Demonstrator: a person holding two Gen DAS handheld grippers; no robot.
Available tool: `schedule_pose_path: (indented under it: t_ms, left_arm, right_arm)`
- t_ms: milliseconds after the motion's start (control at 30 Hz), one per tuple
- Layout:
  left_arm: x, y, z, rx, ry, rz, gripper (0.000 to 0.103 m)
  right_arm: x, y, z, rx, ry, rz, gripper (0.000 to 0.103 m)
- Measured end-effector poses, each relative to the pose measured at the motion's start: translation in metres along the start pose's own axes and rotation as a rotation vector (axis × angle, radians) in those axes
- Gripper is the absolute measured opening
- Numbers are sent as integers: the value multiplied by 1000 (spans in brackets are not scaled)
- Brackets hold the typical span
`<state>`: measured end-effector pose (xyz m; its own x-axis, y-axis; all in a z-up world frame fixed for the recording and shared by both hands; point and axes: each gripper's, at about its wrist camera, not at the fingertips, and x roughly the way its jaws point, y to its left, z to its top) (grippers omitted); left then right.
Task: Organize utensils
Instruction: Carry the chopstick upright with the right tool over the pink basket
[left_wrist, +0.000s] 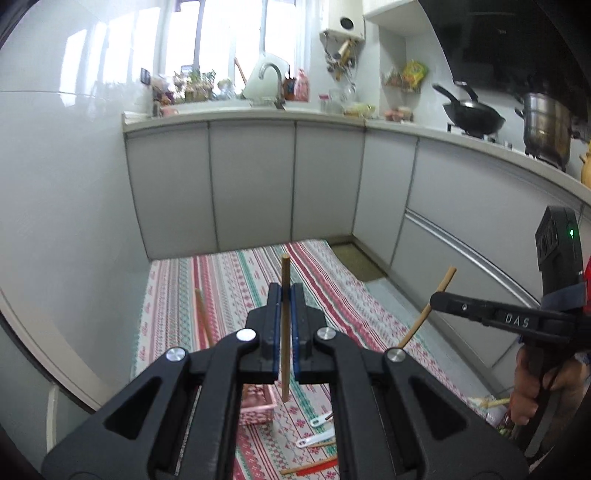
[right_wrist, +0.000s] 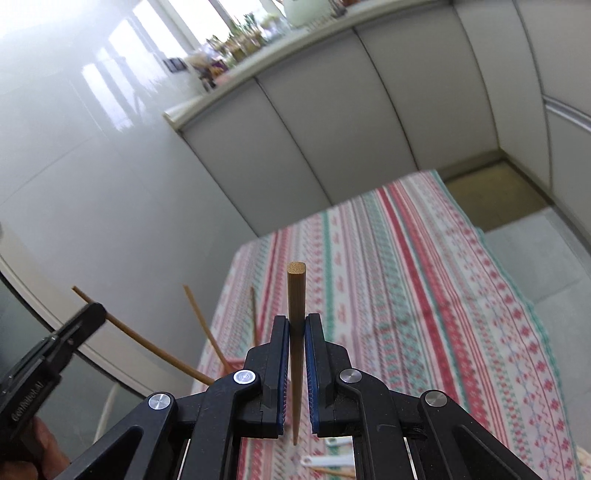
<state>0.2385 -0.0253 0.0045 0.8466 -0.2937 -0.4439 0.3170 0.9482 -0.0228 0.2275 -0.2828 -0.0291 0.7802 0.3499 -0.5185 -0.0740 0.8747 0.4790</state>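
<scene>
Chopsticks are held one in each gripper, above a table with a striped tablecloth (left_wrist: 236, 280). The left gripper (left_wrist: 285, 295) is clamped on a wooden chopstick (left_wrist: 285, 325) that stands nearly upright between its blue pads, its top poking above the fingers. To the right, the right gripper (left_wrist: 436, 300) pinches a second chopstick (left_wrist: 430, 308), tilted, with a hand (left_wrist: 535, 384) on its handle. In the right wrist view that gripper (right_wrist: 296, 325) grips its chopstick (right_wrist: 296, 332) upright. More chopsticks (right_wrist: 208, 332) lean out of a pink box (left_wrist: 258, 410) near the table's left side. White spoons (left_wrist: 314, 439) lie on the cloth at the near edge.
</scene>
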Motion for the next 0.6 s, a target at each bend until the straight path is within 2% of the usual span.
schedule_pose_path:
  t_ms: [133,267,600]
  left_arm:
    - [-8,19,8,-42,-50,34,5]
    - [-5,30,8,-83,-58,51,5]
    - [36,48,-12,-110,13,89,5]
  right_arm:
    - [3,12,2,-17,-23,24,7]
    - [8,21,4,-20,-51,50,7]
    - [23,34,5,-14,-101,79,7]
